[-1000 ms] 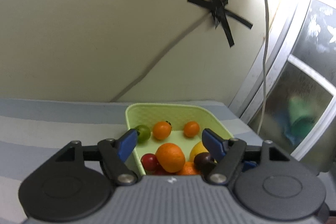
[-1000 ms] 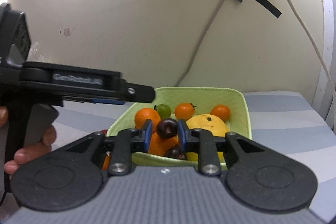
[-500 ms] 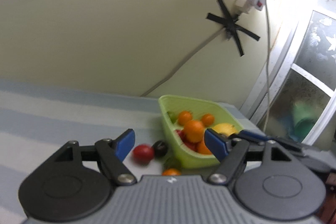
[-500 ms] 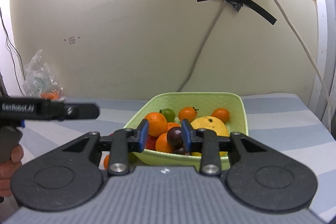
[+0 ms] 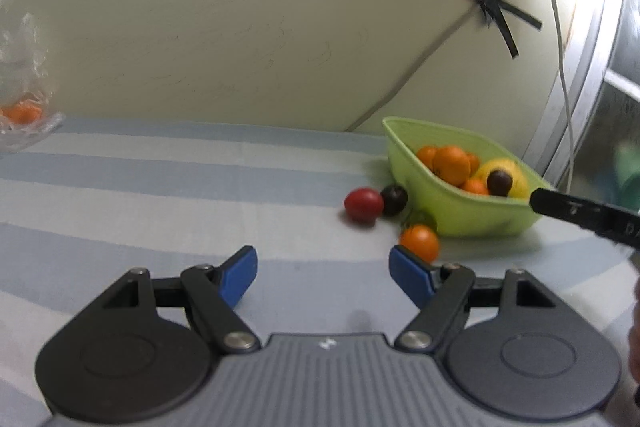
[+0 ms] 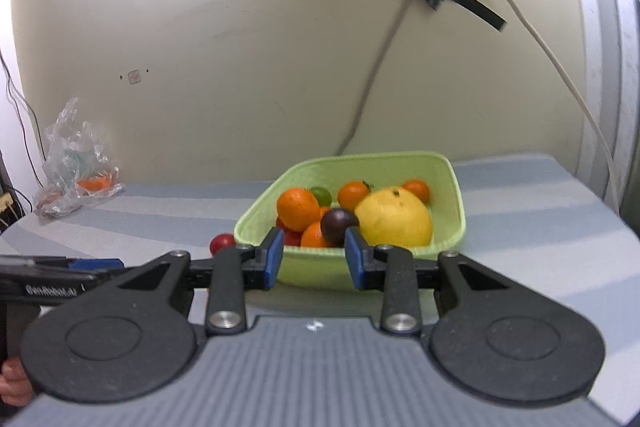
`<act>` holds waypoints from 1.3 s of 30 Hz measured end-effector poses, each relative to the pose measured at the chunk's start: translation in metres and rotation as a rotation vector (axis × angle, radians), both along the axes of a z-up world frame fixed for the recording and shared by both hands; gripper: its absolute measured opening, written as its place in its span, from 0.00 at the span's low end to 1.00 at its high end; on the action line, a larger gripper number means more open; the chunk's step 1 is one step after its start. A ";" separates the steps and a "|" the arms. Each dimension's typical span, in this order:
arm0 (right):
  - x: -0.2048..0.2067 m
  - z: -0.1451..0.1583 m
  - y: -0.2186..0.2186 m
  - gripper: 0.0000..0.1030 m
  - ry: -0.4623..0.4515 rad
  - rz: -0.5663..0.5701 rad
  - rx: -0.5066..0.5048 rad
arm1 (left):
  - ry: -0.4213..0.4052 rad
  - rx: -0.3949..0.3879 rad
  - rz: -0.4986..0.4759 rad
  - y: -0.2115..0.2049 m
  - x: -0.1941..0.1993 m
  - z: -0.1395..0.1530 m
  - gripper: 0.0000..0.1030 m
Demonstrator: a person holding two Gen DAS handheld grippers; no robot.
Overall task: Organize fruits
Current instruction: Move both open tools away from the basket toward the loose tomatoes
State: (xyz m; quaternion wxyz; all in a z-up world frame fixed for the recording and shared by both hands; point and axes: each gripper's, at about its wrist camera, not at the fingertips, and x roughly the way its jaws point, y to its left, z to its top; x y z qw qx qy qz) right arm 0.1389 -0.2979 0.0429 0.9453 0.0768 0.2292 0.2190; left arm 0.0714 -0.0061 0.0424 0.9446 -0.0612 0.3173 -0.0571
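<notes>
The left claw [image 5: 323, 273] is wide open and holds nothing. It hangs low over the striped table [image 5: 160, 195]. The right claw [image 6: 314, 253] is partly open and holds nothing too. It sits just in front of the green basket [image 6: 456, 195].

3 small fruits lie on the table beside the basket. There is a red tomato [image 5: 363, 203], a dark plum [image 5: 394, 199] touching it, and an orange tomato [image 5: 419, 242] nearest the left claw. A bit of something green shows just behind the orange one, but it is too hidden to name. The other fruits are in the basket: a big yellow fruit [image 6: 394, 217], an orange [image 6: 298, 207], another dark plum [image 6: 339, 225] on top, a green one [image 6: 321, 193] and some little orange ones.

The loose fruits look light, round and smooth. I think they would roll away if bumped from 1 side. Their skin looks thin, so a hard squeeze could burst them. The best place to hold 1 is around its fat middle, with 1 pad on each side, and to close gently.

The orange tomato looks easiest to take first, since it lies apart from the other 2. The red tomato and the plum touch, so grabbing 1 may push the other.
</notes>
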 end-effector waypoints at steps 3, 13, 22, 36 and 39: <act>-0.010 -0.009 -0.006 0.35 0.031 -0.023 0.035 | -0.002 0.049 0.011 -0.010 -0.007 -0.004 0.73; -0.031 -0.028 -0.004 0.36 0.078 -0.060 0.069 | 0.001 0.154 0.123 -0.017 -0.011 -0.009 0.75; -0.024 -0.033 -0.010 0.36 0.127 -0.078 0.098 | -0.003 0.188 0.131 -0.021 -0.011 -0.010 0.75; -0.019 -0.036 -0.008 0.36 0.159 -0.072 0.079 | -0.007 0.156 0.102 -0.018 -0.011 -0.009 0.75; -0.013 -0.036 -0.003 0.36 0.175 -0.058 0.061 | 0.002 0.141 0.097 -0.016 -0.009 -0.009 0.75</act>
